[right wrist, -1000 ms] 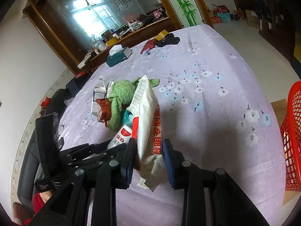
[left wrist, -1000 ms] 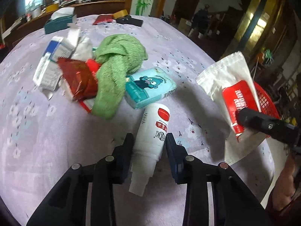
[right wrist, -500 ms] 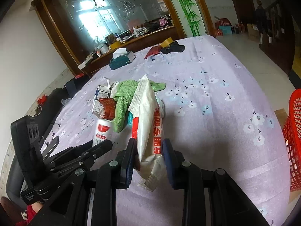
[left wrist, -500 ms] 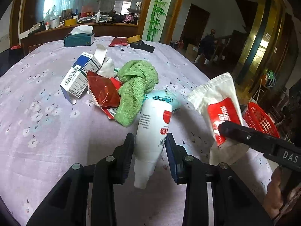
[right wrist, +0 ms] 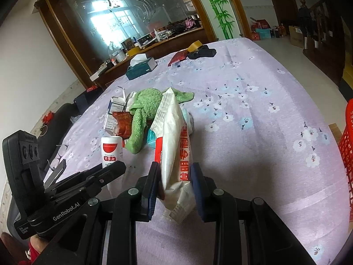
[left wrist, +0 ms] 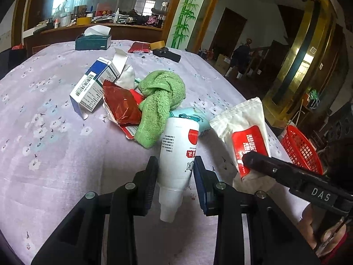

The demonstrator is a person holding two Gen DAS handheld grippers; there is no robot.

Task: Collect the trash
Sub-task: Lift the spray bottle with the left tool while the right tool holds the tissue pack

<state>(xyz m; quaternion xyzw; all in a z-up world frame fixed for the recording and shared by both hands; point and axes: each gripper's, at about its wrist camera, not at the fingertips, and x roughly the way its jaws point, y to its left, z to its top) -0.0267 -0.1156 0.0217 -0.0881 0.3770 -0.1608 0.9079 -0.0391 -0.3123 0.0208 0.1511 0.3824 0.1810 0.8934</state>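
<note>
Two grippers are at work, each with one piece of trash. The left gripper is clamped on a white plastic bottle, its two pads pressing the lower body, cap end toward the camera; the bottle has a red label patch with printed characters and black small print down one side, and it is lifted clear of the table. The right gripper is closed narrowly on a white plastic pouch with a red panel and red characters, its crimped end hanging below the pads, also held above the tablecloth.

On the lilac flower-print tablecloth, toward the middle of the table, one heap is left: one blue-and-white carton with its flap open, one crumpled red foil wrapper, one green towel in a knot, and one teal tissue pack with a cartoon bear, partly behind the bottle. Near the far edge stand one teal tissue box, one roll of tape, one red packet and one black item. One red mesh basket sits off the table's right edge.
</note>
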